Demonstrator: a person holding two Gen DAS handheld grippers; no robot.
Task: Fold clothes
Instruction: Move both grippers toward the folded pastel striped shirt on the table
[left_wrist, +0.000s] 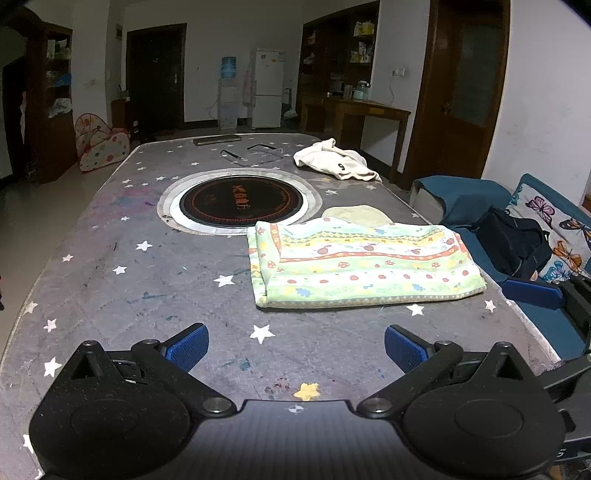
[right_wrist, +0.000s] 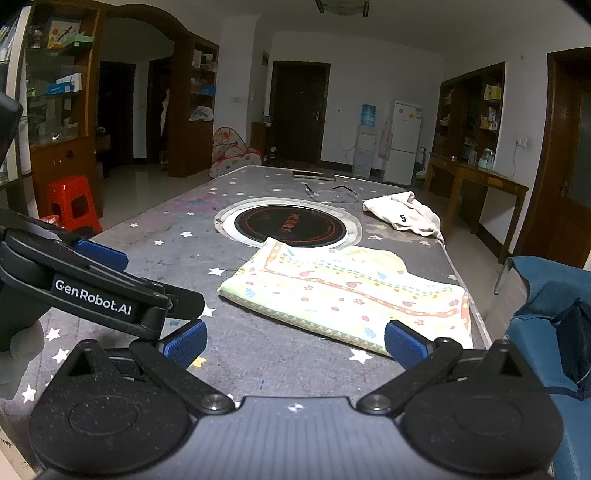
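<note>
A folded patterned cloth (left_wrist: 364, 264), printed with green, orange and yellow bands, is seen lying flat on a long grey table (left_wrist: 129, 266) scattered with white stars. The cloth is placed toward the table's right side, its far left corner overlapping the metal ring of a round black cooktop (left_wrist: 240, 202) set into the tabletop. A pale yellow piece of fabric (left_wrist: 358, 215) is partly tucked behind the cloth's far edge. Farther back, near the right edge, a crumpled cream garment (left_wrist: 336, 160) marked with a dark numeral is left unfolded, well apart from the patterned cloth.

The left gripper (left_wrist: 295, 345) is held above the near end of the table, its blue-padded fingers spread wide with nothing between them. The right gripper (right_wrist: 295, 345) is likewise held with its fingers apart and nothing gripped; its right pad (right_wrist: 404, 345) is seen in front of the cloth's near corner, though contact cannot be determined.

A pair of glasses (left_wrist: 251, 153) and a flat dark object (left_wrist: 217, 140) are seen at the table's far end. A blue sofa (left_wrist: 476, 195) with a black bag (left_wrist: 513, 242) stands beside the table.
</note>
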